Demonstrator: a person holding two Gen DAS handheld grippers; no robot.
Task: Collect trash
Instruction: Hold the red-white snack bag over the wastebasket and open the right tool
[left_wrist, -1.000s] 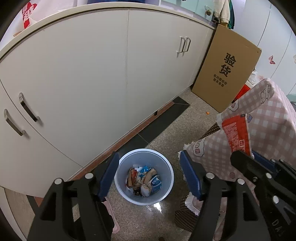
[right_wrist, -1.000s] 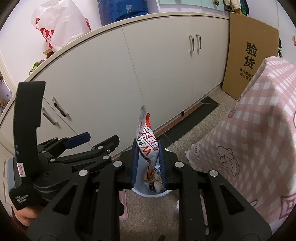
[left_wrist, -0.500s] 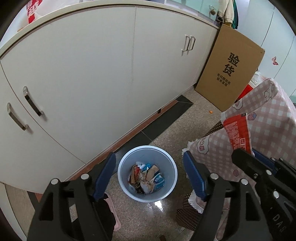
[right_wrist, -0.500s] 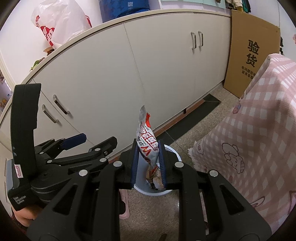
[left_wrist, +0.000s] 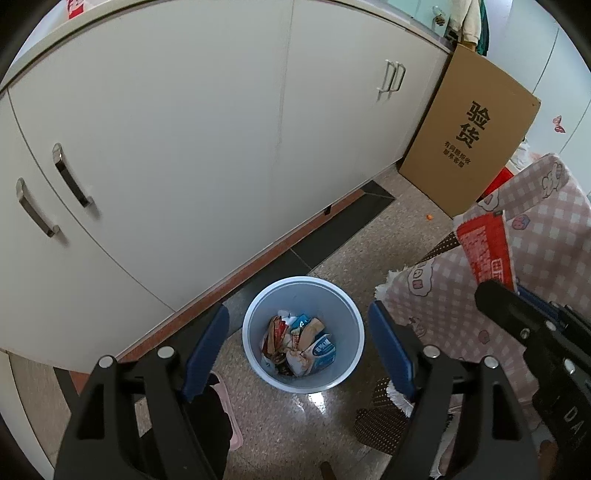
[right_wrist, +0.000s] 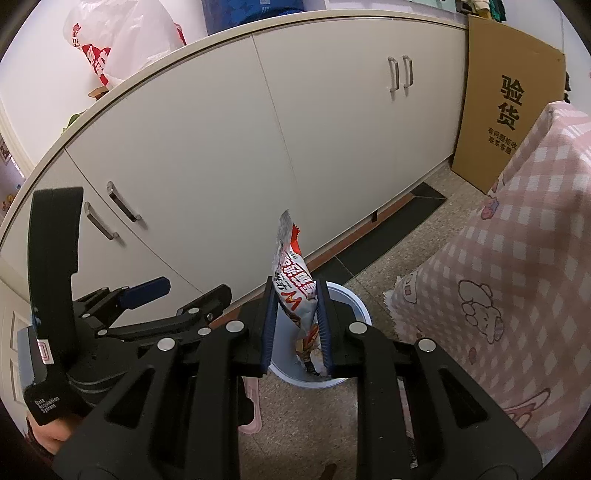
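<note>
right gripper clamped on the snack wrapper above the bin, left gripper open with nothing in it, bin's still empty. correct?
Not quite: the bin is not empty. The left wrist view shows several wrappers and packets already lying at its bottom. The rest stands: the right gripper is clamped on the snack wrapper above the bin, and the left gripper is open with nothing between its fingers.

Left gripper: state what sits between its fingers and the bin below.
Nothing: the left gripper stands open and empty, bare air down to the bin, per the left wrist view.

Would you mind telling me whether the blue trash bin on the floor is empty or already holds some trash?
It already holds some: crumpled snack wrappers cover the bottom of the blue trash bin, well below its rim.
</note>
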